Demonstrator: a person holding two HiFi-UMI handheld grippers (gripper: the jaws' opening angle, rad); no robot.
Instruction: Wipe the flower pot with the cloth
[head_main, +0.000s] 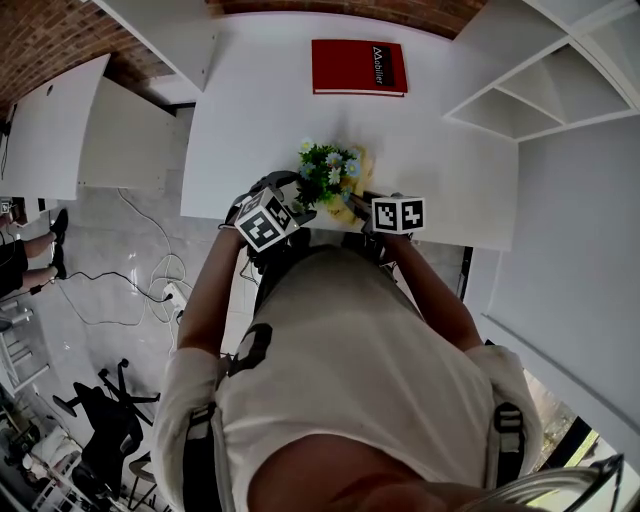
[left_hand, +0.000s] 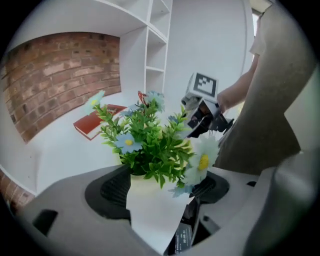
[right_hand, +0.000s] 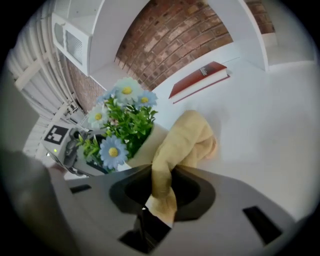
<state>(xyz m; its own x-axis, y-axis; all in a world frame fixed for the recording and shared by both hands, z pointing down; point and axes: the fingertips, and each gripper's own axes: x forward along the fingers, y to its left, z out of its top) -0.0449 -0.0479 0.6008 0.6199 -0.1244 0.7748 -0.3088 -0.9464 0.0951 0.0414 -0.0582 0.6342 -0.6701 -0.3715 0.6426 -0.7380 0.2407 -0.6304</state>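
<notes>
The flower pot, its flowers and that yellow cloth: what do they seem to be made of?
Flower pot: smooth, matt off-white, no glaze shine; ceramic or plastic, I can't tell which.
Flowers: probably artificial, plastic leaves and fabric petals, judging by their uniform, stiff look.
Cloth: soft yellow fabric, perhaps microfibre; it droops and folds loosely.
</notes>
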